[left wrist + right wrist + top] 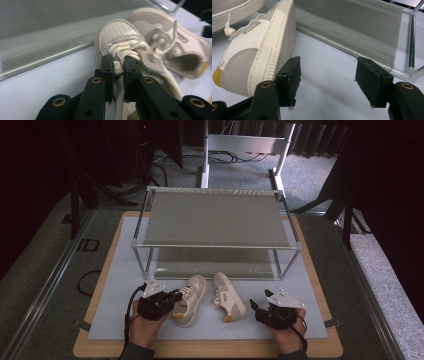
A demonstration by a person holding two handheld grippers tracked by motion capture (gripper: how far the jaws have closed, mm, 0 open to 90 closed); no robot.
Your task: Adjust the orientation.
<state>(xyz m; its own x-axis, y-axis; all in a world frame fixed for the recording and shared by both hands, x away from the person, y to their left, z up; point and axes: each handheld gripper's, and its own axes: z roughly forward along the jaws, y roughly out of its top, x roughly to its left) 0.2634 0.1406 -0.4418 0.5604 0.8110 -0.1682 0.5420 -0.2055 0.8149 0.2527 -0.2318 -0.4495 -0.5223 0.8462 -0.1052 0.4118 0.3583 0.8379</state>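
Shoes: 2 small pale ones lie on the white mat [125, 320] before the rack [215, 220]. Left gripper [118, 65] pinches the left shoe [120, 35] by its tongue and laces; lift slowly, keeping it level. Right gripper [327, 82], jaws spread, waits beside the right shoe [259, 50].

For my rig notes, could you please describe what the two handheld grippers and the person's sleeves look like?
Both are black, two-jawed tools. The left gripper and the right gripper each carry a pale grey three-cornered plate on top. Brass-coloured rivets dot the jaw arms in the gripper views. A black cable trails from the left one. Dark greyish sleeves show at the wrists.
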